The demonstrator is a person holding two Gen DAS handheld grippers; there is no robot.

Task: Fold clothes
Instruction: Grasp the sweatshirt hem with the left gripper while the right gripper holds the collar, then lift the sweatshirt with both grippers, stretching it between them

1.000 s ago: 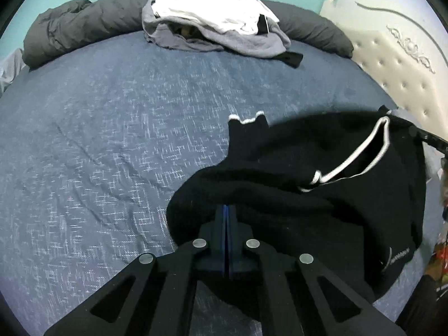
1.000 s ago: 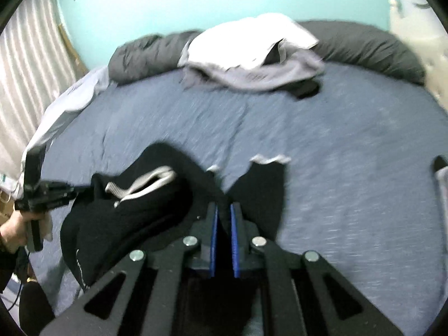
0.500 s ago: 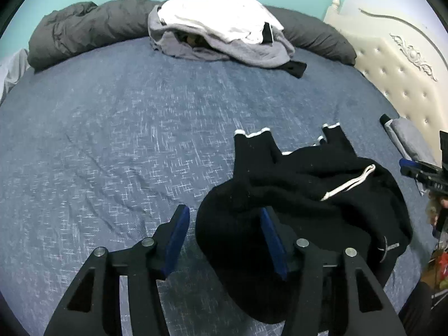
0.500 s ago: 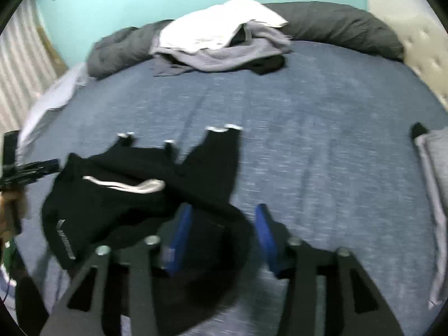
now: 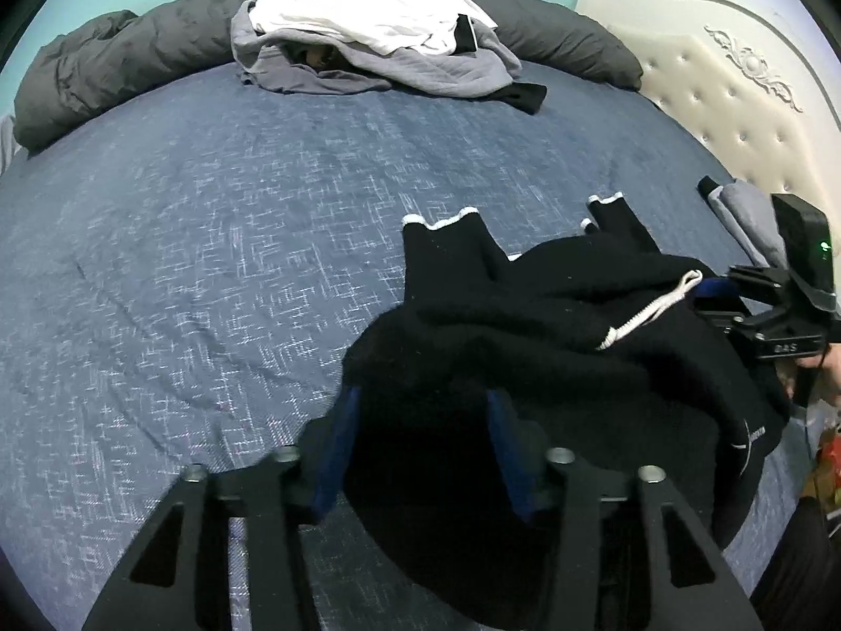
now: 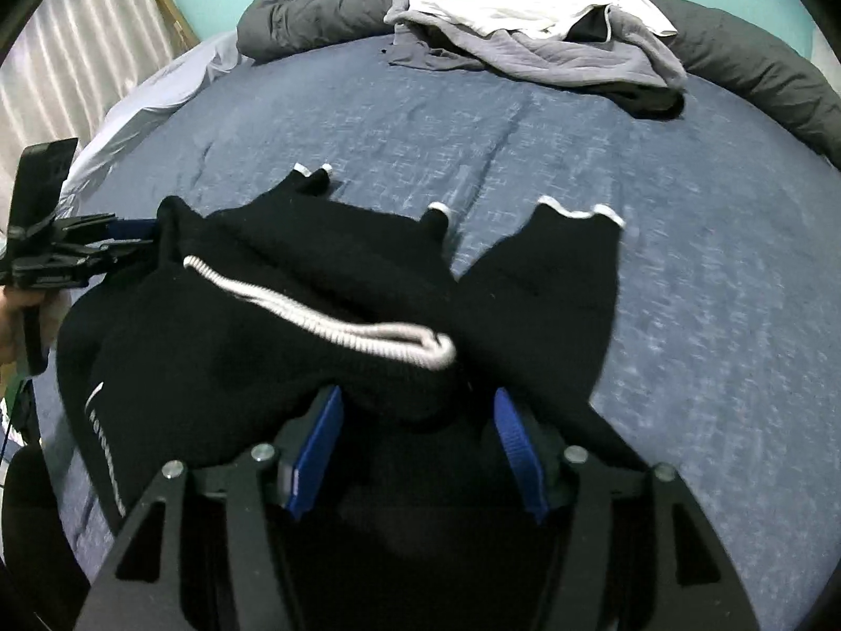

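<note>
A black knit garment (image 5: 552, 331) with white-edged cuffs and a white ribbed collar band (image 6: 336, 331) lies crumpled on the blue bedspread (image 5: 210, 242). My left gripper (image 5: 420, 447) is open, its blue pads (image 5: 339, 452) on either side of the garment's near edge. My right gripper (image 6: 418, 447) is open too, and black fabric lies between its blue pads (image 6: 518, 447). Each gripper appears in the other's view at the garment's opposite end: the right gripper (image 5: 746, 310) at the right edge, the left gripper (image 6: 100, 247) at the left edge, held by a hand.
A pile of white and grey clothes (image 5: 378, 37) sits at the far side against a rolled dark grey duvet (image 5: 131, 63). A cream tufted headboard (image 5: 736, 105) and a folded grey item (image 5: 746, 215) are to the right. A striped curtain (image 6: 73, 63) hangs beyond the bed's left edge.
One second ago both grippers were shut on the black garment. They opened and it settled onto the bed. Both open grippers now sit closer, straddling its fabric.
</note>
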